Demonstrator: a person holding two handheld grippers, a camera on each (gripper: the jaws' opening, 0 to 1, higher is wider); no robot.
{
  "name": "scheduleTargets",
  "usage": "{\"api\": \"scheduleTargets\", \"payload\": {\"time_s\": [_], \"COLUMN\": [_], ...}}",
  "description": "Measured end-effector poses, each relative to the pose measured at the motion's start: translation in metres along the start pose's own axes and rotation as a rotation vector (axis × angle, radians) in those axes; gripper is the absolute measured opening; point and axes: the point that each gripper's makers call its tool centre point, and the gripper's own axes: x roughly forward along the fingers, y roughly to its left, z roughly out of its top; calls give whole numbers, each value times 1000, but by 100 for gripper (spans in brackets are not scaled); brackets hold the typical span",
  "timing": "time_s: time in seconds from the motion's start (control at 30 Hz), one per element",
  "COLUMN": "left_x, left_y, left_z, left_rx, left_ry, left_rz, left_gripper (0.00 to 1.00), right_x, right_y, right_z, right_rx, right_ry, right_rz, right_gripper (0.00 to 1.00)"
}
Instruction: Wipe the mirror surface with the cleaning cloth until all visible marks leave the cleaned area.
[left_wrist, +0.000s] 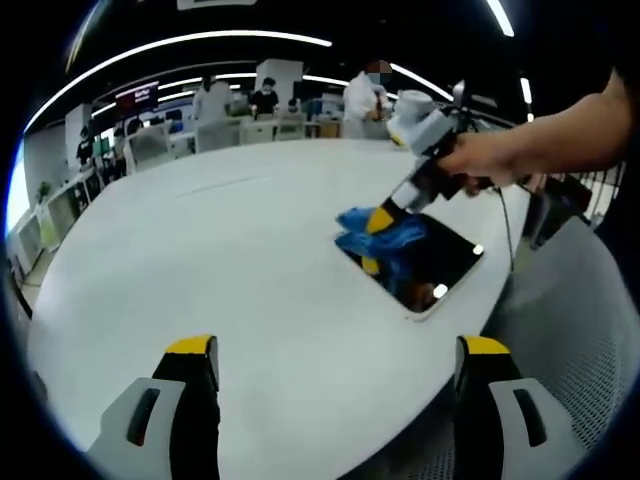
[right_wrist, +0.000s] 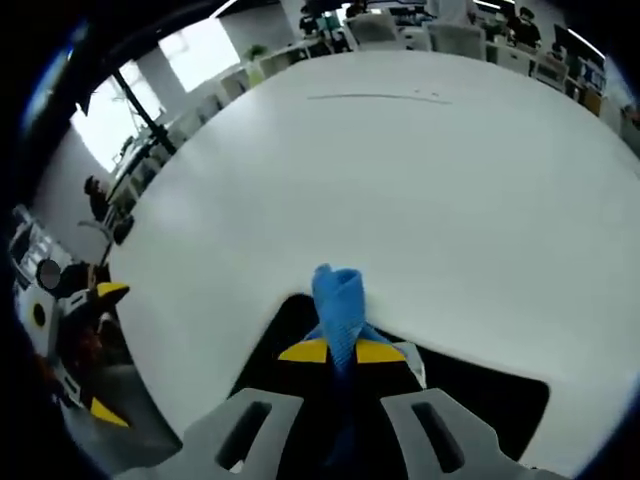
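The mirror (left_wrist: 440, 268) is a dark rounded rectangle lying flat near the white table's right edge. Bunched on its far left corner is the blue cleaning cloth (left_wrist: 392, 238). The right gripper (left_wrist: 376, 222), held by a hand (left_wrist: 500, 155), comes in from the right and is shut on the cloth, pressing it to the glass. In the right gripper view the cloth (right_wrist: 338, 298) sticks up between the yellow-tipped jaws of the right gripper (right_wrist: 341, 352), above the mirror (right_wrist: 480, 392). My left gripper (left_wrist: 337, 375) hovers open over the table's near edge, holding nothing; the left gripper (right_wrist: 98, 345) also appears at that view's left.
The round white table (left_wrist: 230, 250) spreads wide to the left and behind the mirror. A grey mesh chair (left_wrist: 585, 330) stands off the table's right edge. Desks, screens and several people (left_wrist: 265, 98) sit far behind.
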Motion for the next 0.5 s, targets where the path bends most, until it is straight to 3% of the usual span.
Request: {"api": "scheduleTargets", "payload": {"time_s": [0.17, 0.5], "left_x": [0, 0], "left_y": [-1, -1], "left_z": [0, 0], "left_rx": [3, 6], "left_ry": [0, 2], "left_rz": [-4, -4], "left_gripper": [98, 98], "right_x": [-4, -4], "right_y": [-13, -10], "right_z": [-3, -3], "right_rx": [6, -42], "right_ry": [4, -11], "right_rz": [-15, -37], "right_gripper": [2, 2]}}
